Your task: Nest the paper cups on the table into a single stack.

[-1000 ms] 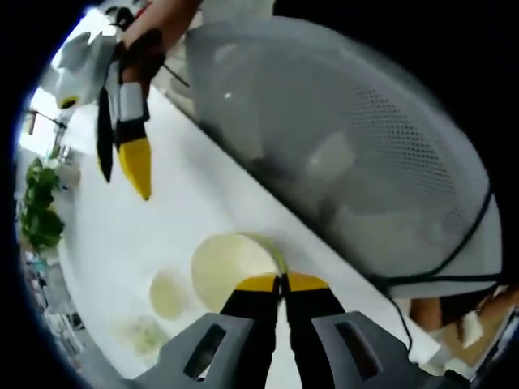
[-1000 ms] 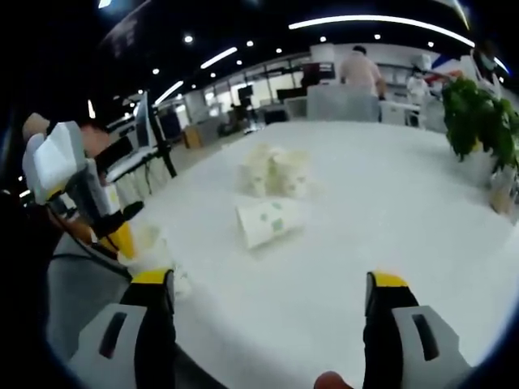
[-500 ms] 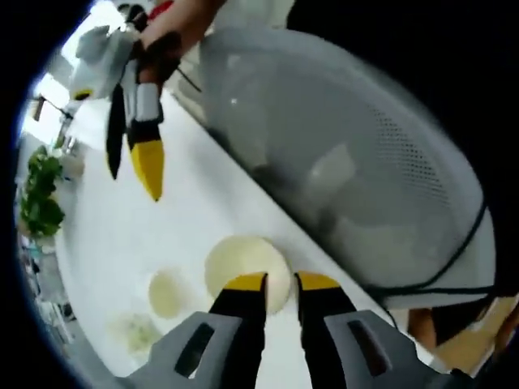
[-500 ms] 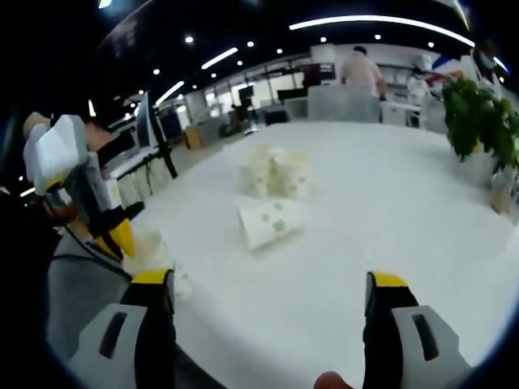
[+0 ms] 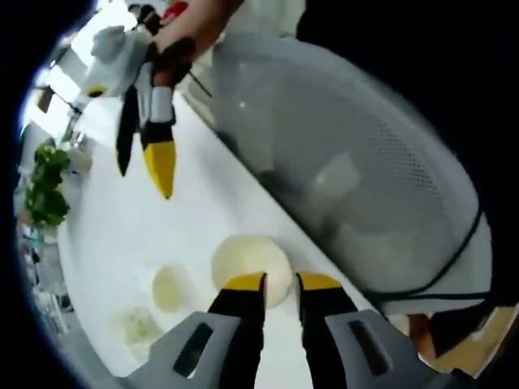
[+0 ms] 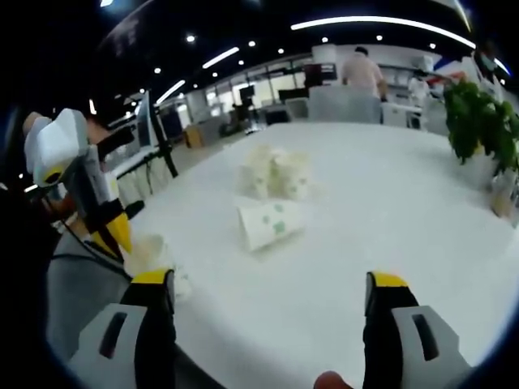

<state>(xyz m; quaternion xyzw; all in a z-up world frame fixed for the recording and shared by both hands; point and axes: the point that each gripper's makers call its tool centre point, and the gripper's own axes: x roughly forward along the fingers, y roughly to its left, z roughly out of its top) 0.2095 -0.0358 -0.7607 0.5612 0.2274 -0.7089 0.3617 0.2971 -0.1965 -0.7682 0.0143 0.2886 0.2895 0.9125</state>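
A pale paper cup (image 5: 250, 261) stands near the table edge, mouth up, just beyond my left gripper (image 5: 280, 283). The jaws are a narrow gap apart over the cup's near rim, gripping nothing. The same cup (image 6: 151, 253) sits under the left gripper (image 6: 118, 234) at the left of the right gripper view. A green-printed cup (image 6: 272, 222) lies on its side mid-table, and a cluster of upright cups (image 6: 276, 173) stands behind it. My right gripper (image 6: 271, 281) is wide open and holds nothing, well short of them. It hangs over the table (image 5: 143, 164) in the left gripper view.
A grey mesh chair back (image 5: 365, 162) stands close against the white table's (image 6: 389, 203) edge. A leafy plant (image 6: 478, 121) is at the table's far right. Two more cups (image 5: 169, 288) sit further in. A person (image 6: 361, 73) stands in the background.
My left jaws were shut on the cup's rim a second ago and have parted. The left gripper has risen slightly off the cup. The right gripper has held still.
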